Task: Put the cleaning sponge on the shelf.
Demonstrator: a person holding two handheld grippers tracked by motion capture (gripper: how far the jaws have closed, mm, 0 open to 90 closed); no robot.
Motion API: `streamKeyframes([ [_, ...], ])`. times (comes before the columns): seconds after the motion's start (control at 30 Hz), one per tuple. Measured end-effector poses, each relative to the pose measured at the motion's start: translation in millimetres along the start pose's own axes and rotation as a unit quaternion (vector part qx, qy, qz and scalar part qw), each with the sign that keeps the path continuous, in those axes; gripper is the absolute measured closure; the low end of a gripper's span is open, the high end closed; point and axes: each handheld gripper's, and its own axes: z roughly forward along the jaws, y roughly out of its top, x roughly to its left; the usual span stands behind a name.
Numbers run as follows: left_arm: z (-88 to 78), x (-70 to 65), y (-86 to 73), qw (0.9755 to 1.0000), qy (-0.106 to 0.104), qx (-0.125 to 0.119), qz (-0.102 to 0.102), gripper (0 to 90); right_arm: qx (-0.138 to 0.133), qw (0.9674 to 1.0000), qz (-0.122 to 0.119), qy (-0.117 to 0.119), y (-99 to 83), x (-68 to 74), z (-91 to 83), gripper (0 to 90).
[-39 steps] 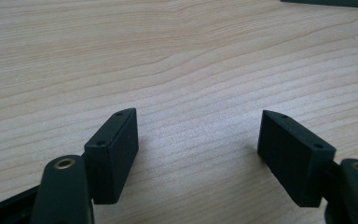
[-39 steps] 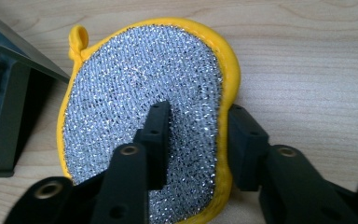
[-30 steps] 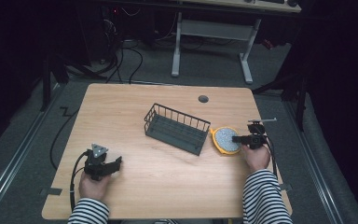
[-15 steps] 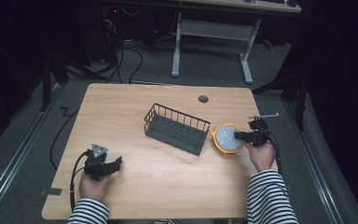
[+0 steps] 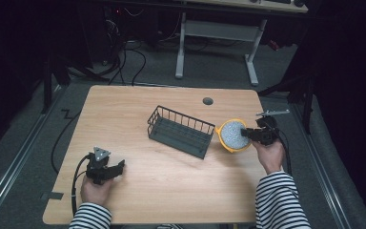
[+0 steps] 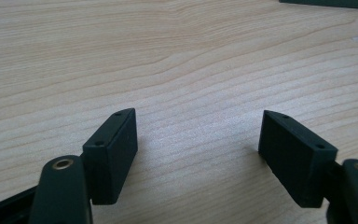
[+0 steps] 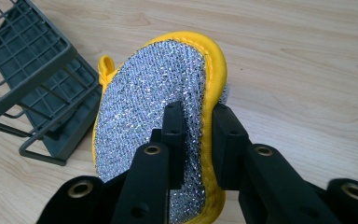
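Observation:
A round scouring pad [image 5: 233, 135] with a silver mesh face and yellow rim hangs tilted above the table at the right, just beside the dark wire basket [image 5: 181, 131]. My right gripper [image 5: 248, 134] is shut on the pad's near edge. In the right gripper view the pad [image 7: 154, 102] stands on edge between the two black jaws of the right gripper [image 7: 196, 120], with the basket [image 7: 32, 88] at the left. My left gripper [image 5: 116, 168] rests low at the table's front left, open, and in its own view the left gripper [image 6: 198, 137] has bare wood between the jaws.
The wooden table [image 5: 124, 119] has a dark round cable hole [image 5: 208, 101] near its far edge. A cable [image 5: 62, 143] hangs over the left edge. A white desk frame [image 5: 219, 43] stands on the floor beyond. Striped sleeves enter from the bottom.
My right gripper has risen with the scouring pad, lifting it off the table and tilting it on edge. The left gripper has stayed where it was.

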Motion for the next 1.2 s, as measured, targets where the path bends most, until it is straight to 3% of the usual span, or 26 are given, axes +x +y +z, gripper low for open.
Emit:
streamKeyframes([
  [0.63, 0.2, -0.5, 0.2, 1.0, 0.001, 0.001, 0.003, 28.4, -0.043, 0.9989, -0.02, 0.007, 19.9, 10.4, -27.1, 77.4],
  [0.87, 0.2, -0.5, 0.2, 1.0, 0.001, 0.001, 0.003, 28.2, -0.056, 0.9977, -0.036, 0.01, 34.5, 23.0, -34.2, 77.4],
  [1.2, 0.0, -0.3, 0.3, 1.0, -0.001, 0.002, 0.003, 28.0, -0.062, 0.9963, -0.056, 0.021, 51.9, 43.7, -30.5, 77.4],
])
